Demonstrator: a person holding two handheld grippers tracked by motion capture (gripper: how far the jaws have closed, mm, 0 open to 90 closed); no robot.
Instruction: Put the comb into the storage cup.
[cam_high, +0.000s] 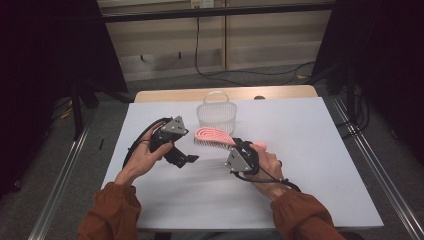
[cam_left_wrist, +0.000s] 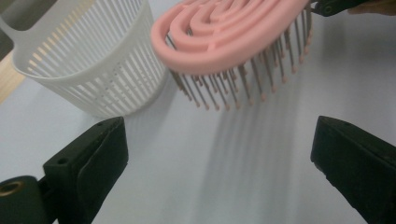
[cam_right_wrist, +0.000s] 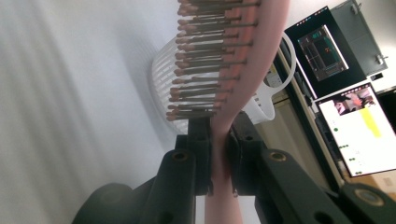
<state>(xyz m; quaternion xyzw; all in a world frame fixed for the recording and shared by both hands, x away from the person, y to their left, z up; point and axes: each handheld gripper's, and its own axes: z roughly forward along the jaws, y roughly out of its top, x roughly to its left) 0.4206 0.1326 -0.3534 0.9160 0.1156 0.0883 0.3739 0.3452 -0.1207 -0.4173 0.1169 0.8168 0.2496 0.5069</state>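
The right claw (cam_right_wrist: 219, 140) pinches the pink hairbrush (cam_high: 214, 136) (bristles down) just before the left claw (cam_left_wrist: 219, 158), spread empty.

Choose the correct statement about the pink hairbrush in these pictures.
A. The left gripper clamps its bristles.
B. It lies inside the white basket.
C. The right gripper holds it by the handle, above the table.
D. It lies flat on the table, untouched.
C: in the right gripper view the right gripper is shut on the handle of the pink hairbrush, which hangs bristles down above the table, beside the white basket.
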